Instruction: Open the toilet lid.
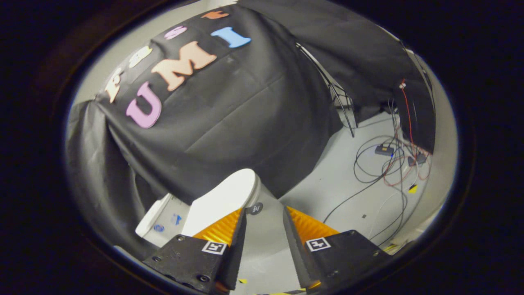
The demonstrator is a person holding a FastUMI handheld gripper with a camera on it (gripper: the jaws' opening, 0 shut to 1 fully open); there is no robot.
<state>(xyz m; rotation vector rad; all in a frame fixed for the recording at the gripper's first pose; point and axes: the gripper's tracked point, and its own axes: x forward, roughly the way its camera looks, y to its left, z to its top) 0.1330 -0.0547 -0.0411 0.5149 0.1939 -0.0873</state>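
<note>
The white oval toilet lid (223,200) lies just ahead of my left finger (229,231), which covers its near end. Its rounded far end reaches towards the black cloth wall. A small round black tag (254,208) sits at the lid's edge by the left fingertip. To the left of the lid is the white tank (161,219) with small blue marks. My gripper (264,211) is open, with only grey surface between the fingers. The right finger (303,229) stands clear of the lid. I cannot tell whether the lid is down or raised.
Black cloth (229,123) hangs close behind the toilet. On the grey floor (335,184) to the right lie tangled cables (385,168) and a small dark box (384,150). Thin metal stand legs (344,106) rise beyond them. Yellow tape marks (412,189) dot the floor.
</note>
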